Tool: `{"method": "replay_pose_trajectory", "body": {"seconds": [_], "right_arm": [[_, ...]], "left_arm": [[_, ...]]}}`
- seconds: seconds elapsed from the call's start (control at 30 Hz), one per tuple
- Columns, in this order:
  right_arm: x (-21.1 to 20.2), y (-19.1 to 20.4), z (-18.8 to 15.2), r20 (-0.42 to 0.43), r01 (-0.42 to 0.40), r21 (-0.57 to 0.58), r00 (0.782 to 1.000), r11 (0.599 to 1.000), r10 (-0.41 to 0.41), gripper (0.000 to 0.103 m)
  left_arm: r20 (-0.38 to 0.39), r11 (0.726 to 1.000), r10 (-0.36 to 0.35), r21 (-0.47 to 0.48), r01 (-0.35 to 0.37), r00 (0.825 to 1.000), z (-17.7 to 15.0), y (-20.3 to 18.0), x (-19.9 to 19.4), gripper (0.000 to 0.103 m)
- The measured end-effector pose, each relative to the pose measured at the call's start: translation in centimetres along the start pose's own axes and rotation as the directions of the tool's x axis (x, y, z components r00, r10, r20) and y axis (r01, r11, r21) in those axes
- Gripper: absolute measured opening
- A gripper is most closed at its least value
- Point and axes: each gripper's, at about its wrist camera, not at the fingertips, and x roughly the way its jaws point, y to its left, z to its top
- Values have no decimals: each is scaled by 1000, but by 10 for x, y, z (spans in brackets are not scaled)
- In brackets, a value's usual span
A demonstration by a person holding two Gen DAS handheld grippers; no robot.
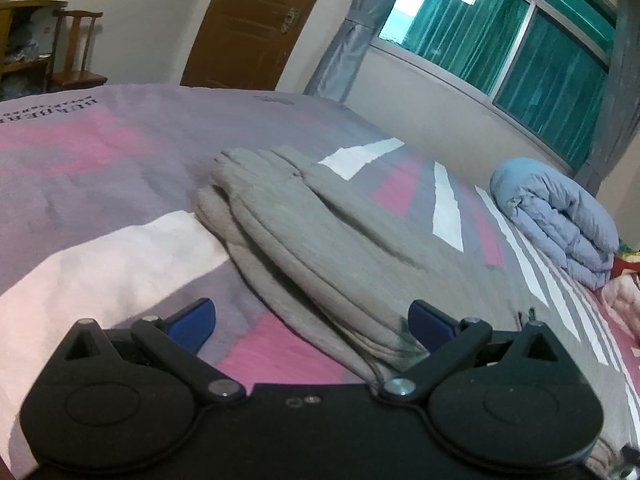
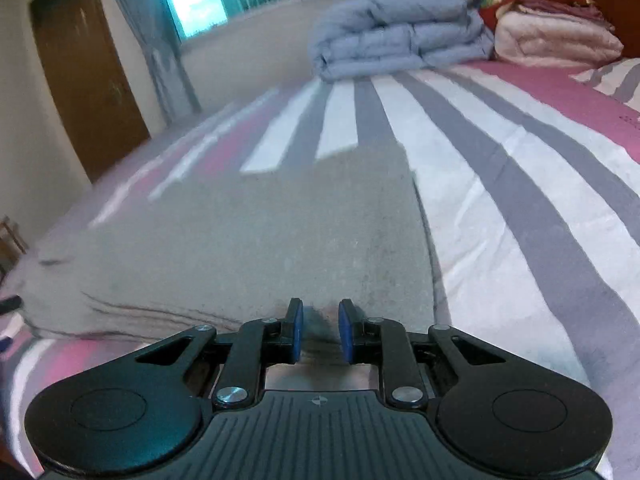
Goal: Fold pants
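While the grey pants (image 1: 312, 240) lie folded mid-bed, the left gripper (image 1: 312, 322) gapes released beside their near edge; the right gripper (image 2: 319, 330) seemingly pinches that edge and should lift evenly.

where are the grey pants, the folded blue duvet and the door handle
grey pants (image 1: 320, 240): left wrist view, middle of the folded stack
blue duvet (image 2: 400, 28): right wrist view, front of its folded layers
door handle (image 1: 290, 20): left wrist view, metal plate on the brown door
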Motion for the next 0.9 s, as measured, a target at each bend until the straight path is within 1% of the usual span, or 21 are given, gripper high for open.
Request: {"method": "replay_pose_trajectory", "body": {"seconds": [0.03, 0.07, 0.1, 0.13, 0.17, 0.2, 0.27, 0.33, 0.37, 0.4, 0.43, 0.47, 0.5, 0.6, 0.67, 0.7, 0.73, 0.77, 0.8, 0.83, 0.9], "right_arm": [[-5, 0, 4, 26, 1, 9, 1000, 1000, -1, 21], [-13, 1, 7, 86, 1, 13, 996, 1000, -2, 21], [-22, -4, 6, 109, 13, 6, 994, 1000, -13, 21], [-15, -4, 6, 84, 45, -5, 996, 999, -44, 21], [2, -9, 6, -10, 46, -3, 999, 999, -46, 21], [6, -12, 8, -15, 37, 7, 999, 999, -37, 21], [6, -15, 23, 28, 27, 22, 999, 999, -27, 21], [6, -20, 41, 101, 27, 34, 994, 999, -30, 21], [14, -21, 49, 108, 36, 45, 993, 998, -41, 21], [25, -25, 56, 93, 46, 56, 994, 997, -51, 21], [43, -31, 60, 33, 65, 62, 997, 996, -67, 21], [61, -35, 61, -58, 76, 66, 996, 995, -72, 21], [61, -38, 66, -54, 76, 71, 996, 995, -72, 21], [46, -34, 83, 87, 32, 66, 996, 997, -37, 21], [50, -32, 96, 126, 56, 44, 990, 997, -61, 21], [60, -35, 101, 106, 69, 43, 992, 997, -73, 21], [75, -40, 104, 54, 75, 50, 996, 996, -78, 21], [95, -46, 106, -42, 77, 65, 996, 995, -75, 21], [98, -50, 106, -48, 72, 82, 997, 994, -68, 21], [94, -50, 111, -29, 65, 94, 998, 993, -62, 21], [76, -48, 111, 62, 33, 110, 997, 993, -40, 21]], "left_arm": [[2, 1000, -1, 4, 1, 1000, 0, -1, 0, 97], [2, 1000, 0, 8, 0, 1000, 0, -2, 0, 97], [1, 1000, 2, 9, -2, 1000, -1, -2, 0, 97], [-1, 1000, 4, 7, -4, 1000, -1, -1, 1, 97], [-4, 1000, 5, 4, -5, 1000, -1, -1, 2, 97], [-8, 1000, 5, 2, -5, 1000, -1, 0, 3, 97], [-8, 1000, 5, 9, -5, 1000, -1, -1, 2, 97], [-10, 1000, 5, 13, -5, 1000, 1, -2, 3, 97], [-10, 1000, 7, 11, -7, 1000, 1, -2, 4, 97], [-9, 1000, 11, 9, -10, 1000, 1, -2, 5, 97], [-7, 1000, 16, 10, -16, 1000, 1, -3, 5, 97], [-1, 1000, 26, 15, -26, 1000, 1, -4, 6, 97], [8, 999, 41, 22, -41, 999, 2, -5, 7, 97], [12, 998, 55, 35, -55, 998, 4, -5, 12, 97], [-3, 997, 64, 37, -64, 998, 5, -6, 19, 97], [-10, 997, 66, 39, -65, 998, 6, -7, 21, 97], [-18, 997, 69, 43, -68, 997, 6, -8, 24, 97], [-23, 996, 73, 49, -72, 997, 6, -8, 25, 97], [-25, 996, 75, 55, -74, 997, 5, -8, 26, 97], [-26, 996, 76, 58, -74, 997, 5, -8, 26, 97], [-29, 996, 78, 56, -76, 997, 5, -7, 27, 97]]}}
